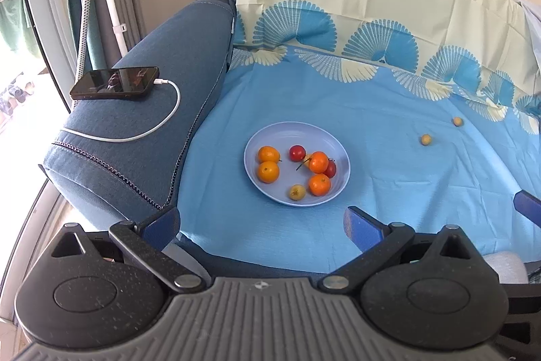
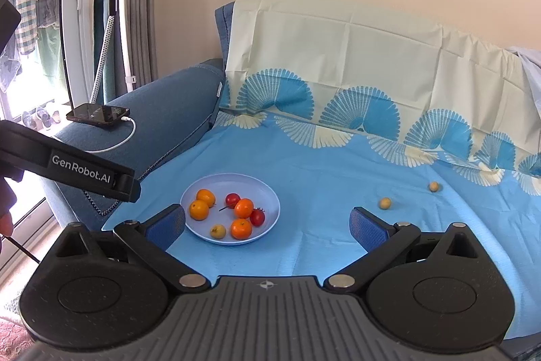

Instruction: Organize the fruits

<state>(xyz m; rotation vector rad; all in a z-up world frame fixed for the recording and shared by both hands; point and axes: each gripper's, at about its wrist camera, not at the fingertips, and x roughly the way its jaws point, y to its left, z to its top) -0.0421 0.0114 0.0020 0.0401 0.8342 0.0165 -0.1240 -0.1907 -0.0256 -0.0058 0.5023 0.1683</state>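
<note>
Here the left claw (image 1: 262, 225) stood wide open at the bottom of the left wrist frame, its blue fingers (image 1: 165, 224) spread well apart and gripping nothing, touching nothing. The right claw (image 2: 267, 227) was likewise spread wide and empty, low in the right wrist frame.

Between and just above the fingers in both views sat a pale blue plate (image 1: 334, 154) on a blue sheet (image 1: 389, 131) covering a sofa seat. In the plate lay four oranges (image 1: 268, 171), two red fruits (image 1: 297, 153) and a small yellow fruit (image 1: 297, 192); one more pale fruit seemed half hidden behind the middle orange. Two small yellow fruits lay loose on the sheet, well apart from the plate toward the right of the frame: a nearer loose fruit (image 1: 425, 139) and a farther loose fruit (image 1: 457, 121).

At the left, a phone (image 1: 115, 83) rested on the blue armrest (image 1: 152, 131) with a white cable (image 1: 169, 120) plugged in. In the right wrist view the black body of the left gripper, marked GenRobot.AI (image 2: 81, 173), reached in from the left edge, beside the plate. Nothing lay between either claw and the loose fruits.
</note>
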